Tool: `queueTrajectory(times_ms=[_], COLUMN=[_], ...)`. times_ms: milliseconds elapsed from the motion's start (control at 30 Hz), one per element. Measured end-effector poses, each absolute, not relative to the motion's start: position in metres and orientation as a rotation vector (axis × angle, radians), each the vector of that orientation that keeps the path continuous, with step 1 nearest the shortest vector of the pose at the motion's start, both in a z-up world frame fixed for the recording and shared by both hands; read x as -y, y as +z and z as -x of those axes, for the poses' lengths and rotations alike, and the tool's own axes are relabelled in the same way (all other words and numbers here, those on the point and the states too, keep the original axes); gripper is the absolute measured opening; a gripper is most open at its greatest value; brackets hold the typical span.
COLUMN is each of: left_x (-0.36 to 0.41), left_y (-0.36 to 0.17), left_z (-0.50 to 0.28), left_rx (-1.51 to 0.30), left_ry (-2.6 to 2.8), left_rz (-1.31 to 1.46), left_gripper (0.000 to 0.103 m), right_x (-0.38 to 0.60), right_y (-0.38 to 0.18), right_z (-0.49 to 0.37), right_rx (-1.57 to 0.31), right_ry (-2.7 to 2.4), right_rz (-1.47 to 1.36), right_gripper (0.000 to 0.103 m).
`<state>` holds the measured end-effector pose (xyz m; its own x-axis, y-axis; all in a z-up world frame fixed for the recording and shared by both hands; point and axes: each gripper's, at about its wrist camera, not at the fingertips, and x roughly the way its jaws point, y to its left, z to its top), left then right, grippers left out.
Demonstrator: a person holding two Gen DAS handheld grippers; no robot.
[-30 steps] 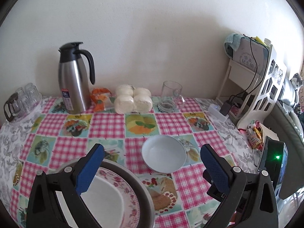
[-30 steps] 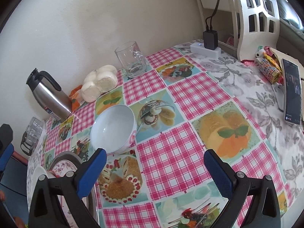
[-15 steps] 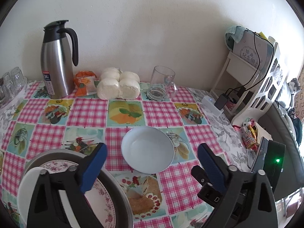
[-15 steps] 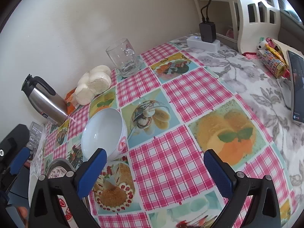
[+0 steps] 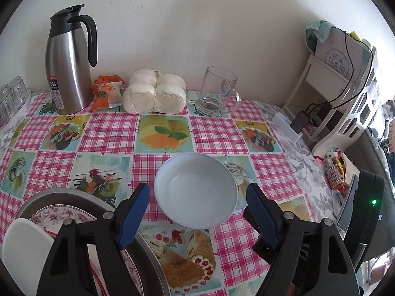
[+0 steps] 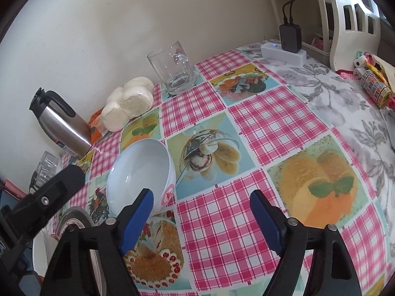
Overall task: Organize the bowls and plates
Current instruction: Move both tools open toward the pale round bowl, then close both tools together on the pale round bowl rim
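Note:
A pale blue bowl (image 5: 196, 190) stands upright on the checked tablecloth (image 5: 108, 133). My left gripper (image 5: 197, 204) hovers just in front of it with its jaws closing. The bowl shows in the gap between the blue pads (image 5: 134, 212), which do not touch it. At lower left lies a stack: a grey metal dish (image 5: 32, 197), a floral plate (image 5: 56, 215) and a white plate (image 5: 24, 251). In the right wrist view the bowl (image 6: 140, 170) sits left of my right gripper (image 6: 201, 204). Its jaws are closing too, over bare cloth only.
Along the wall stand a steel jug (image 5: 69, 61), an orange packet (image 5: 107, 91), wrapped buns (image 5: 154, 93) and a glass mug (image 5: 217, 93). Small glasses (image 5: 12, 93) sit far left. A white shelf (image 5: 345, 86), power strip (image 5: 286, 125) and black device (image 5: 367, 209) crowd the right.
Both grippers have sunk toward the table and their jaws have narrowed. The left one has swung so the bowl now sits centred between its fingers. The bowl and plates have not moved.

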<state>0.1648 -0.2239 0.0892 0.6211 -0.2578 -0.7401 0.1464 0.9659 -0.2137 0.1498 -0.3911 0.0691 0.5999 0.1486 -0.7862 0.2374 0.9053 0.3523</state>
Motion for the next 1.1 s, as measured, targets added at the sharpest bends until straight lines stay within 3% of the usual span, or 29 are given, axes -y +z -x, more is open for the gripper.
queueTrajectory(times_ms=[200, 567, 900, 1100], left_x=[0.223, 0.220, 0.213, 0.212], left_y=[0.081, 0.078, 0.078, 0.075], left_z=[-0.171, -0.174, -0.174, -0.175], left_rx=[-0.878, -0.882, -0.883, -0.890], left_ry=[-0.230, -0.226, -0.209, -0.206], left_rz=[0.136, 0.131, 0.125, 0.121], left_gripper=[0.081, 0.081, 0.081, 0.080], right_x=[0.388, 0.374, 0.359, 0.359], right_y=[0.059, 0.044, 0.032, 0.032], right_z=[-0.160, -0.173, -0.181, -0.181], right_rx=[-0.942, -0.960, -0.976, -0.967], right_ry=[-0.016, 0.027, 0.050, 0.047], right_rz=[-0.488, -0.490, -0.479, -0.483], right_gripper=[0.075, 0.048, 0.046, 0.028])
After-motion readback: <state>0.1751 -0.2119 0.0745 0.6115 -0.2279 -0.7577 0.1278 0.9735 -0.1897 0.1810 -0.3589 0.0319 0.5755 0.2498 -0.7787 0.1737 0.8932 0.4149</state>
